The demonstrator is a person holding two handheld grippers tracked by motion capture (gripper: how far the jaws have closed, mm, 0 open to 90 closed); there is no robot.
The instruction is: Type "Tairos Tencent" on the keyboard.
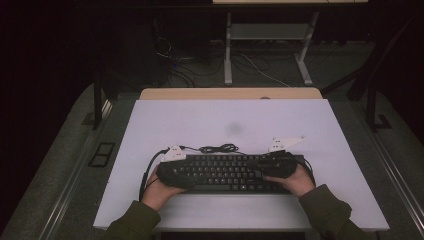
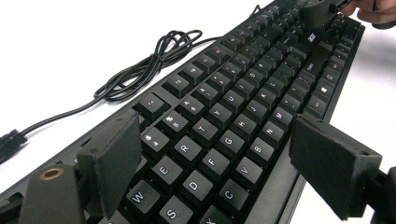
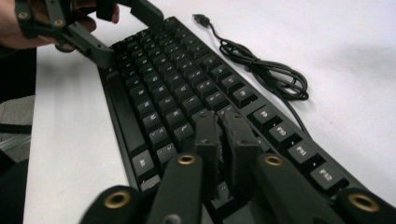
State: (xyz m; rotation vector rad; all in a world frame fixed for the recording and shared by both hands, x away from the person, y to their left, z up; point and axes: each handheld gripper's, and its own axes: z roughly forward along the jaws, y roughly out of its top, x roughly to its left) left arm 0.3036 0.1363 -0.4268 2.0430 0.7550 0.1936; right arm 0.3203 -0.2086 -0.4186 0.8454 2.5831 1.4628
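Note:
A black keyboard [image 1: 225, 172] lies along the front of the white table [image 1: 225, 117], and its coiled cable [image 1: 220, 148] rests just behind it. At the keyboard's left end my left gripper [image 1: 186, 175] points along the key rows. In the left gripper view the left gripper [image 2: 215, 135] stands open, one pad [image 2: 112, 158] over the back edge and the other by the front edge. My right gripper [image 1: 261, 167] is at the right end. In the right gripper view it [image 3: 220, 119] is shut, tips down among the keys [image 3: 163, 88], with nothing seen between them.
The cable's loose plug [image 3: 201, 19] lies on the table behind the keyboard. A wooden desk edge [image 1: 230, 93] runs behind the white top. Metal table legs [image 1: 228, 50] and floor cables stand farther back. Hands in olive sleeves [image 1: 330, 212] come in at the front edge.

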